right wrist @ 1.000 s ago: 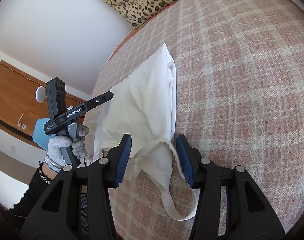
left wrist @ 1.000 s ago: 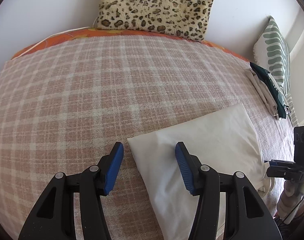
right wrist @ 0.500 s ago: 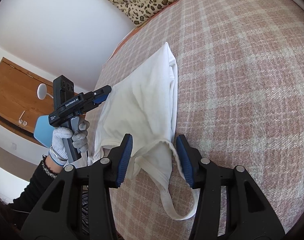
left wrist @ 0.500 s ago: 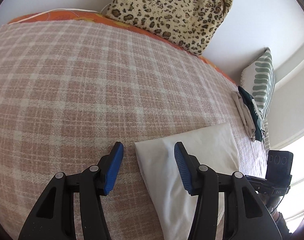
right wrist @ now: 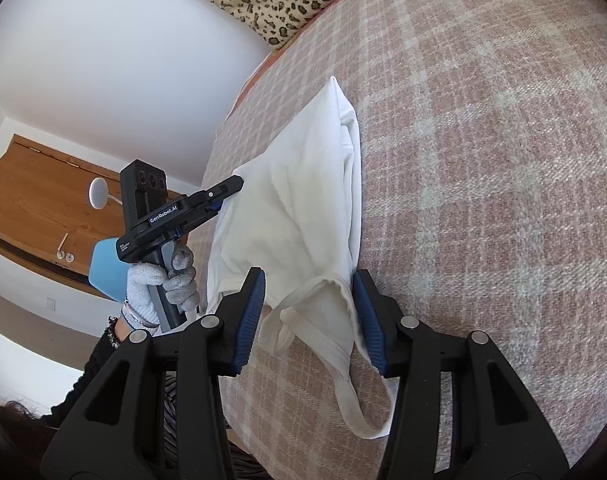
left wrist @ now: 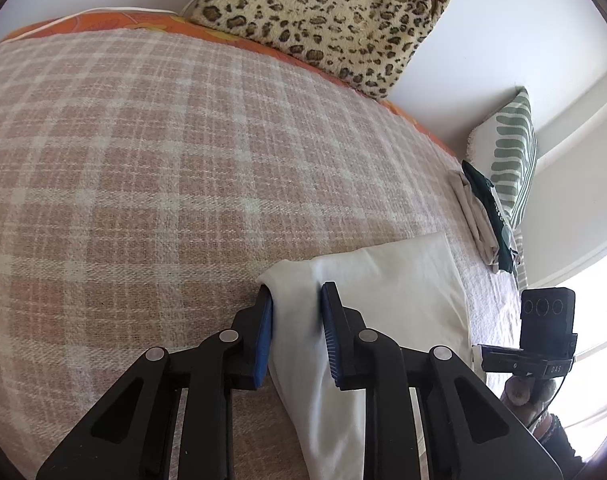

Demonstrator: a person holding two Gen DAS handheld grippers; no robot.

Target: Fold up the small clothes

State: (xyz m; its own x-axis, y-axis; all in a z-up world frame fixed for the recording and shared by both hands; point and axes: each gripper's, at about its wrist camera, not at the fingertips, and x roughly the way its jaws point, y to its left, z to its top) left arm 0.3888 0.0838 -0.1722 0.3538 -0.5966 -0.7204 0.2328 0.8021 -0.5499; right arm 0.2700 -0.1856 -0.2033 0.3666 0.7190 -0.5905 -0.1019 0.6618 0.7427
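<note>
We note the left claw [left wrist: 296, 322] has closed from spread to pinching the white garment [left wrist: 387, 280] corner; right claw [right wrist: 309, 320] stays spread (strap between), fold next.

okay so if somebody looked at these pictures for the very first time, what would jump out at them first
Probably the white garment lying on the pink plaid blanket, with the left gripper closed on its corner and the right gripper open around the strap end. Next, the leopard-print bag against the wall at the far edge, and the folded clothes stacked by the green-striped pillow at the right.
</note>
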